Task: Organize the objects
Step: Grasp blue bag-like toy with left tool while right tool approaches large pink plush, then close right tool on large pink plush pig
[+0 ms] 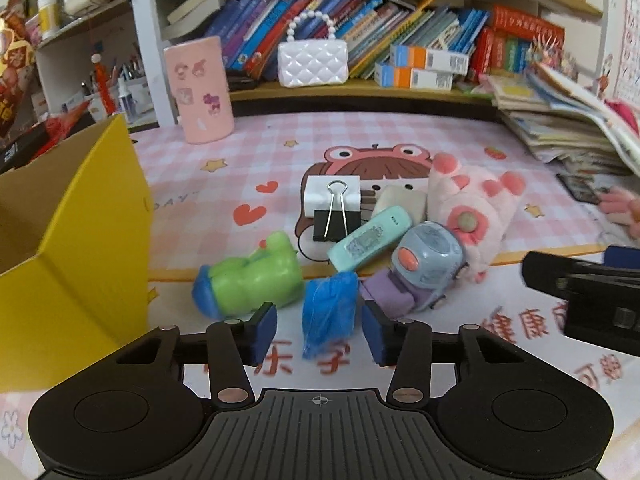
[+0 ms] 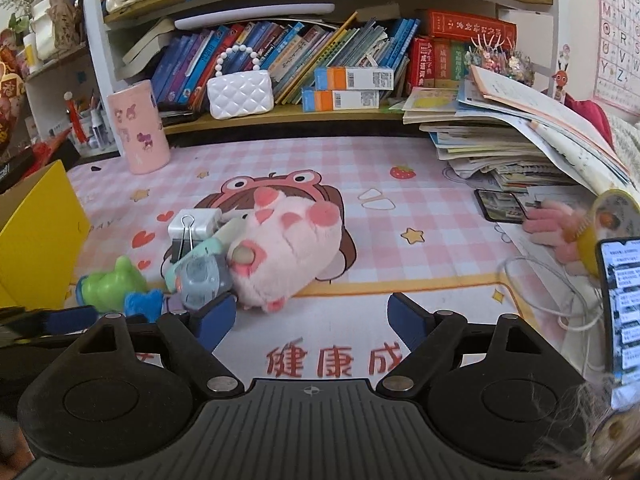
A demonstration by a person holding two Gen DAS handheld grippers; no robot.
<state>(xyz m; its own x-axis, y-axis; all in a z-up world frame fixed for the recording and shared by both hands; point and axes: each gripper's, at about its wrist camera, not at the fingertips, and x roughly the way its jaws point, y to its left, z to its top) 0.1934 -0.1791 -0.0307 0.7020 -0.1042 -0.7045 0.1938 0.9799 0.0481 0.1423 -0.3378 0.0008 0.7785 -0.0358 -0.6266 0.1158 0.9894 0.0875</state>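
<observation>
The left gripper (image 1: 320,330), jaws spread, straddles a crumpled blue plastic wad (image 1: 329,312) on the pink checked desk mat (image 1: 400,136); its long axis appears to run away from the camera. The right gripper (image 2: 312,322), also released, hovers farther off.

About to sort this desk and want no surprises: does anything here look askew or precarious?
Yes. The small items lie jumbled: a teal case leans across the binder clip and blue-grey toy, beside the pink plush paw. At right, the book stack is splayed, with an open book overhanging.
</observation>
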